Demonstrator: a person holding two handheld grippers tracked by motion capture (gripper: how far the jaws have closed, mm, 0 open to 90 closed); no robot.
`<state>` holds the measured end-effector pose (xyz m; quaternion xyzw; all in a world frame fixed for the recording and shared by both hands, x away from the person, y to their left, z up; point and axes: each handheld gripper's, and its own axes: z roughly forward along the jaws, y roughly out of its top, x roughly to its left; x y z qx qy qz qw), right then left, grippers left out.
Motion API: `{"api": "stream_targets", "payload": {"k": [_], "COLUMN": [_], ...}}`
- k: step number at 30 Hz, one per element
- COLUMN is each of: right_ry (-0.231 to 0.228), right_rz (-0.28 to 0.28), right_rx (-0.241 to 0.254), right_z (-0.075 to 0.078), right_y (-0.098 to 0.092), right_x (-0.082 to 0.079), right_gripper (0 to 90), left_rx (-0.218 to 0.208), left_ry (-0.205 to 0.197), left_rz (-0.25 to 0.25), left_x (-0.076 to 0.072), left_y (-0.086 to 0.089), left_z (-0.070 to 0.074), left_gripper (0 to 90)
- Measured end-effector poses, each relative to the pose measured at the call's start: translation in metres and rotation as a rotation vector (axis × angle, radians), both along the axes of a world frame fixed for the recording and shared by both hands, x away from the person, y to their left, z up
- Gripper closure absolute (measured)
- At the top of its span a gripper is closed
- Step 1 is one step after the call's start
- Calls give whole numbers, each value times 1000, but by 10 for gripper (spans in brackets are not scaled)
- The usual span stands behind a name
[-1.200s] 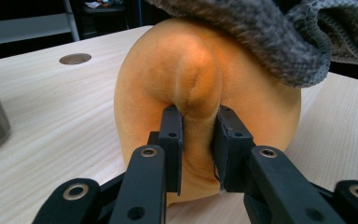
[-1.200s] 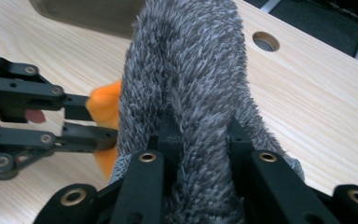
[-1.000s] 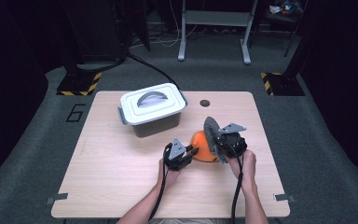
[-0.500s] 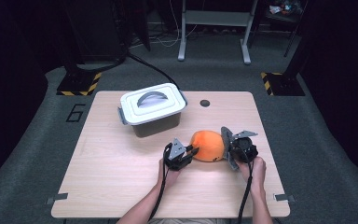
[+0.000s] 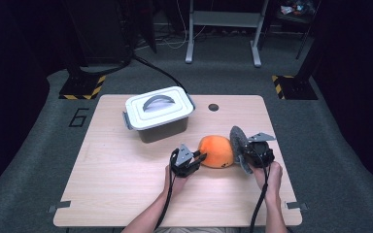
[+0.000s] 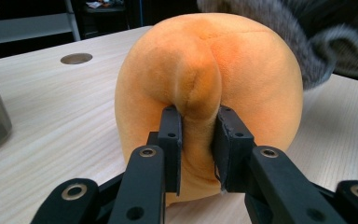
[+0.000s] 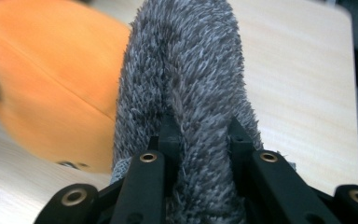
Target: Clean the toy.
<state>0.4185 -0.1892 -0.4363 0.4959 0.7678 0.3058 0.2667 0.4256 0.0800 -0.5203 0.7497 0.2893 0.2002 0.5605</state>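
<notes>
Left tongs (image 5: pixel 200 158): clamped on a pinched fold of the orange plush ball (image 5: pixel 215 151), seen close in the left gripper view (image 6: pixel 198 116).
Right tongs (image 5: pixel 240 150): closed on the grey fuzzy cloth (image 5: pixel 237 138), its pile bulging between the jaws (image 7: pixel 200 140).
Orange plush ball: resting on the surface (image 5: pixel 126 179), between both tongs.
Grey fuzzy cloth: upright, touching the ball's right side.
Lidded white box (image 5: pixel 158 112): farther back, apart from the ball.

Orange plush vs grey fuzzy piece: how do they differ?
The orange plush is smooth, rounded and rests on the table; the grey fuzzy piece is shaggy, flatter and stands on edge beside it. The left gripper pinches the plush, the right gripper the grey piece. Both are soft.
</notes>
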Motion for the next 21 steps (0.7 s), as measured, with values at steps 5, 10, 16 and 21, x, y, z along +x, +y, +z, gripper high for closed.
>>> {"api": "stream_targets", "payload": {"k": [5,10,16,21], "right_ry": [-40,-1,9,14], "right_rz": [62,85,72,93], "right_rx": [9,-1,-15,-9], "right_z": [15,8,0,0], "right_y": [16,32,34,31], "right_x": [-5,2,8,12], "right_gripper": [740,739,740,740], "left_rx": [0,4,-1,10], "left_ry": [0,-1,4,34], "left_rz": [-1,-4,5,19], "left_x": [0,0,-1,0], "left_y": [0,1,2,8], "left_z": [0,1,3,6], "left_gripper": [736,728,653,533]}}
